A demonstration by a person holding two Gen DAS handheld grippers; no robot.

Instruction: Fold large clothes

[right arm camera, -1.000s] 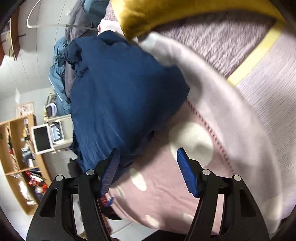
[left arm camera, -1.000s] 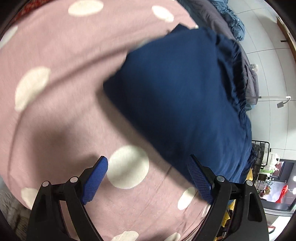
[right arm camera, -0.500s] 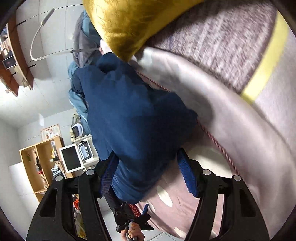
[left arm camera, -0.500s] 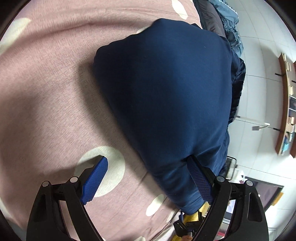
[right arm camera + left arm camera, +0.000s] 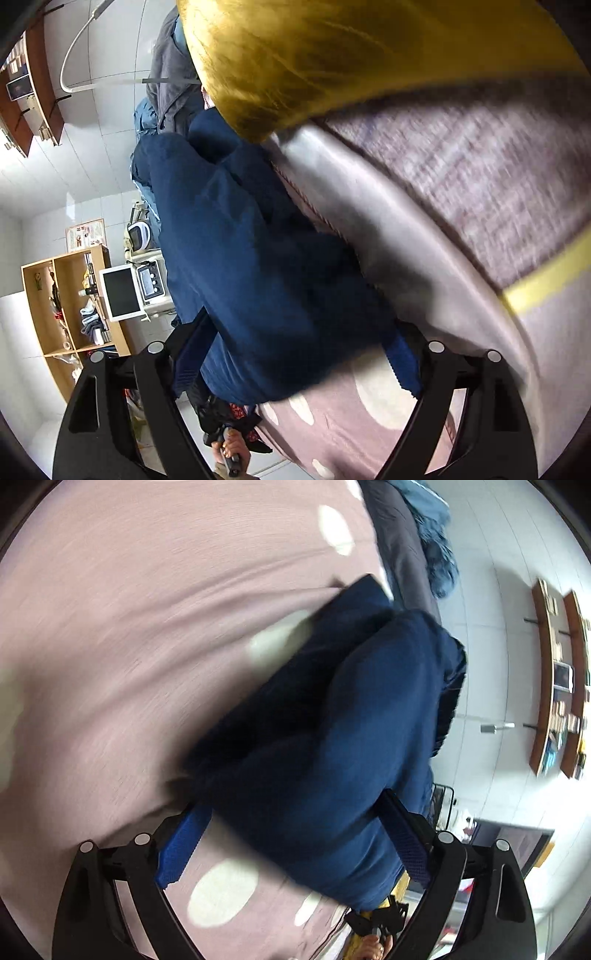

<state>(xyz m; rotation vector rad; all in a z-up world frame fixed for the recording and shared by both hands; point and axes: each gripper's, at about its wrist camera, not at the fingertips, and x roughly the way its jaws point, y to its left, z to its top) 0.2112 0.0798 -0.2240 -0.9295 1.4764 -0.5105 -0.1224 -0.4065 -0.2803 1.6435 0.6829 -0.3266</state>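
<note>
A folded navy blue garment (image 5: 332,746) lies on a pink bedsheet with cream dots (image 5: 129,609). My left gripper (image 5: 291,845) is open, its blue-padded jaws straddling the near end of the garment. In the right wrist view the same garment (image 5: 258,295) fills the middle, bunched and lifted at its near end. My right gripper (image 5: 295,362) is open with its jaws on either side of the garment's near end. Both views are motion-blurred.
A yellow pillow (image 5: 332,55) lies at the head of the bed over a purple blanket with a yellow stripe (image 5: 480,184). Grey and blue clothes (image 5: 417,554) are piled at the bed's edge. A wooden shelf unit (image 5: 62,314) and a monitor (image 5: 118,293) stand beyond.
Both grippers have moved in onto the navy garment, which now sits between each pair of jaws. The garment has bunched up and folded over itself.
</note>
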